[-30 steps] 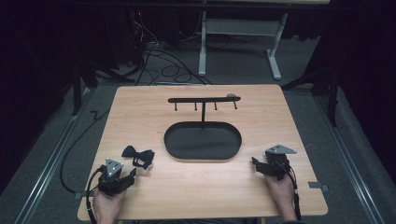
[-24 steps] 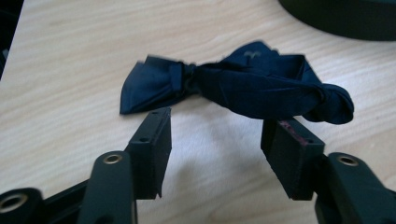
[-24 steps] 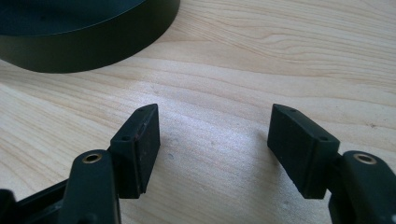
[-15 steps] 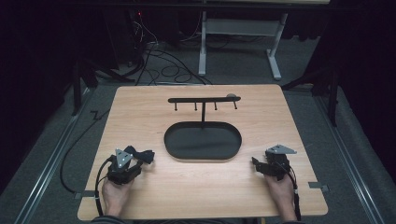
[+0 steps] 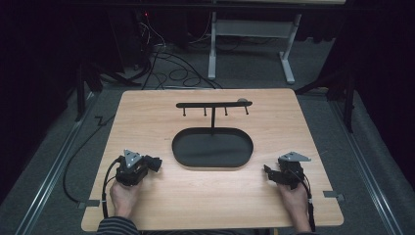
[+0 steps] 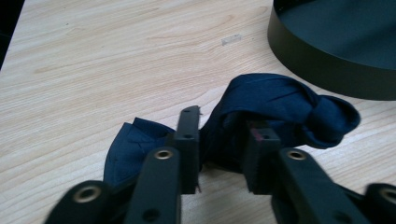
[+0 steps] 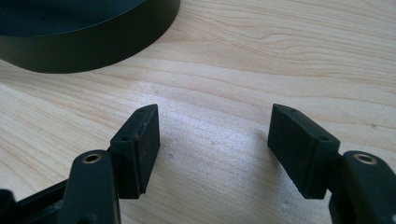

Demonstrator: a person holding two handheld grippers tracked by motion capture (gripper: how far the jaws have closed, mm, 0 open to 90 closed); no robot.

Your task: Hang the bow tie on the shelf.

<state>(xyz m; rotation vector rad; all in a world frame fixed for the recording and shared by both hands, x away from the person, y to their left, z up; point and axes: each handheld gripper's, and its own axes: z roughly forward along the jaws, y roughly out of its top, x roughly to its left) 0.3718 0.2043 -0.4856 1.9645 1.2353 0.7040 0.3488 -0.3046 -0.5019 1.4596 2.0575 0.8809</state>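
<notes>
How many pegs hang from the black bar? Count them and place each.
4 pegs under the bar: one at its left end, one left of the post, one right of it, one at its right end. None looks hidden.

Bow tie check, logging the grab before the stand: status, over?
Left gripper jaws just closing around the navy bow tie, on the table. Right gripper open, nothing between. Black tray beside the tie, not touching.

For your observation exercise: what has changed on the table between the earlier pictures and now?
The left gripper moved forward onto the bow tie, and its jaws have just been closing around the middle. The right gripper, tray and hook stand stayed put.
</notes>
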